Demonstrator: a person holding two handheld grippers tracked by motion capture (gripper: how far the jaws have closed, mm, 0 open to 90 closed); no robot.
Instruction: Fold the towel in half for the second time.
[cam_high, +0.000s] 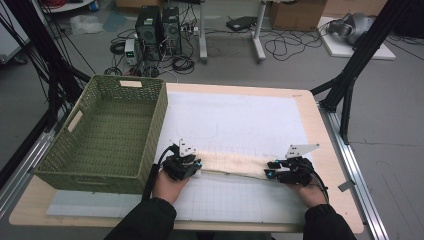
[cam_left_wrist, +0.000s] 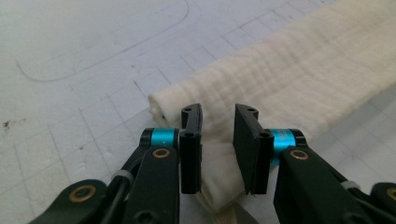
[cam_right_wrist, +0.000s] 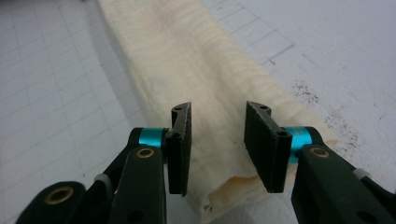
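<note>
A green woven basket (cam_high: 107, 132) occupies the left edge of the surface (cam_high: 330, 165), reaching from the far left corner almost to the near edge; its near right corner stands just beside the left gripper (cam_high: 192, 165). A white gridded mat (cam_high: 235, 120) covers most of the surface to the right of the basket. Nothing lies between the two grippers other than the work item itself.

The work item is a cream cloth roll (cam_high: 232, 165), lying flat on the mat, running left to right, nearer the near edge than the far edge. Its left end is at the left gripper and its right end at the right gripper (cam_high: 272, 172).

Left gripper (cam_left_wrist: 218, 140): jaws partly apart, astride the left end of the cloth roll (cam_left_wrist: 299, 74). Fabric sits between the pads with a visible gap on either side; no clamping seen.

Right gripper (cam_right_wrist: 218, 140): jaws partly apart, straddling the right end of the cloth roll (cam_right_wrist: 187, 60). The cloth lies beneath and between the pads; the pads do not press on it.
</note>
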